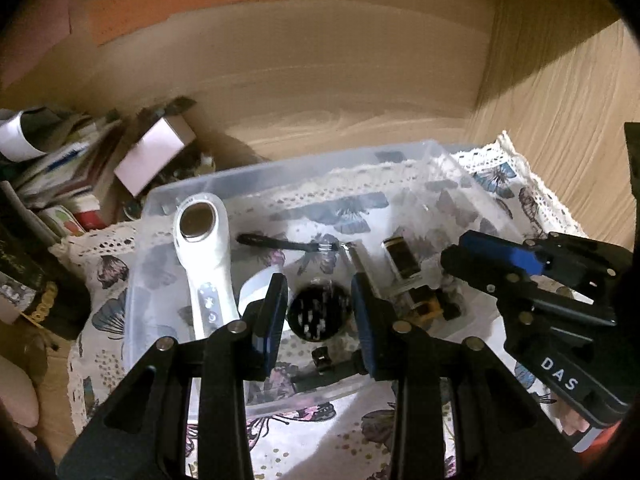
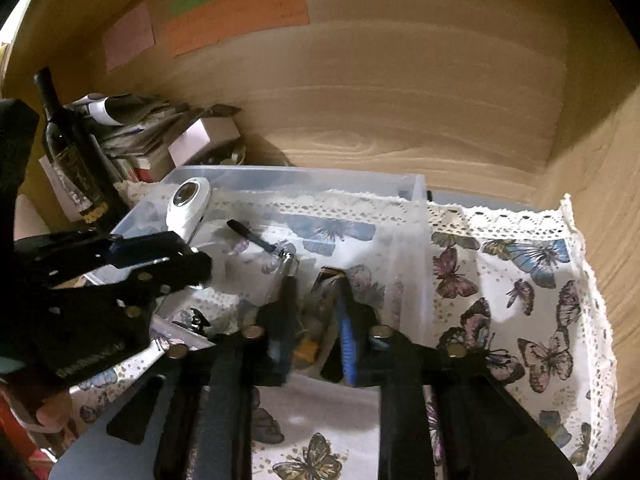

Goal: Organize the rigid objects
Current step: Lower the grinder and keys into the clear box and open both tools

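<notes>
A clear plastic bin [image 1: 192, 184] stands on a butterfly-print cloth [image 2: 520, 280]. Inside lie a white handheld device [image 1: 204, 248], a black pen [image 1: 280, 242], a black round grinder [image 1: 318, 314], a dark perfume bottle [image 1: 402, 258], a small yellow toy [image 1: 430, 308] and a small black piece [image 1: 322, 358]. My left gripper [image 1: 320, 308] is open over the bin's near side, its fingers either side of the grinder, holding nothing. My right gripper [image 2: 316, 332] is open over the bin's right part above the bottle [image 2: 326, 280] and yellow toy [image 2: 306, 348]. It also shows in the left wrist view [image 1: 520, 264].
A dark wine bottle [image 2: 76, 160], stacked papers [image 2: 132, 124] and a small white box [image 1: 154, 154] crowd the back left corner. Wooden walls [image 2: 400, 100] close in behind and on the right. Coloured notes [image 2: 236, 16] are stuck on the back wall.
</notes>
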Demonstrator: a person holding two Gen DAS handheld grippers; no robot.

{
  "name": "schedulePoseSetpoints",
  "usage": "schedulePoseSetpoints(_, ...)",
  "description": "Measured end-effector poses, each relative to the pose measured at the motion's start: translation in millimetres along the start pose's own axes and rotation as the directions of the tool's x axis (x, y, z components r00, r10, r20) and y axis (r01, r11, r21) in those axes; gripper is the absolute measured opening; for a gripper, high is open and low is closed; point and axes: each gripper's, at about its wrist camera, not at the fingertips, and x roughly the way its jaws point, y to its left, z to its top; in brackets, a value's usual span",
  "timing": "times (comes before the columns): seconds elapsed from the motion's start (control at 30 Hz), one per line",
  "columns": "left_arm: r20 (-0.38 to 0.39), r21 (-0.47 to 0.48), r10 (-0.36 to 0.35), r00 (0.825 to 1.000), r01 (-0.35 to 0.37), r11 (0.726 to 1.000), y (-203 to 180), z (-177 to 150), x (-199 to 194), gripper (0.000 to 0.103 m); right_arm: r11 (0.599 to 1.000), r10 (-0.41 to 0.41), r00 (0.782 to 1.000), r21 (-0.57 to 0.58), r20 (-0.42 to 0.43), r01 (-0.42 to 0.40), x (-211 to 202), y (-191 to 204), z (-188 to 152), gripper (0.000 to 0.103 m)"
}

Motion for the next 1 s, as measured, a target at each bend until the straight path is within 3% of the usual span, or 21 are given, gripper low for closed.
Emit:
schedulePoseSetpoints(0.17, -0.016, -0.005, 0.002, 1.000, -0.002, 1.000, 0, 0, 5, 0.033, 1.000, -0.011, 1.000, -0.007, -0.015, 0.011, 4, 2, -2, 0.015)
schedulePoseSetpoints(0.3, -0.001, -0.004, 0.001, 1.000, -0.001, 1.000, 0, -1, 0, 0.040, 1.000, -0.001, 1.000, -0.010, -0.006, 0.001, -3, 3, 1, 0.016)
schedulePoseSetpoints(0.47, 0.051, -0.003, 0.008, 0.999, -0.008, 1.000, 1, -5, -23, 0.048, 1.000, 0.004, 1.000, 0.001, 0.030, -0.004, -19, 3, 3, 0.035)
schedulePoseSetpoints(0.63, 0.141, -0.022, 0.024, 0.990, -0.021, 1.000, 7, -9, -58, 0.062, 1.000, -0.004, 0.995, -0.005, 0.095, 0.004, -46, 8, 8, 0.041)
schedulePoseSetpoints(0.73, 0.208, -0.035, 0.040, 0.977, -0.033, 0.999, 10, -12, -83, 0.069, 1.000, -0.007, 0.989, -0.018, 0.150, 0.010, -66, 15, 10, 0.053)
schedulePoseSetpoints(0.9, 0.337, -0.044, 0.094, 0.937, -0.084, 0.996, 11, -21, -127, 0.092, 0.998, -0.019, 0.962, -0.058, 0.273, 0.036, -105, 32, 8, 0.073)
schedulePoseSetpoints(1.0, 0.386, -0.058, 0.104, 0.917, -0.088, 0.994, 11, -26, -150, 0.095, 0.997, -0.020, 0.945, -0.060, 0.325, 0.042, -125, 38, 6, 0.081)
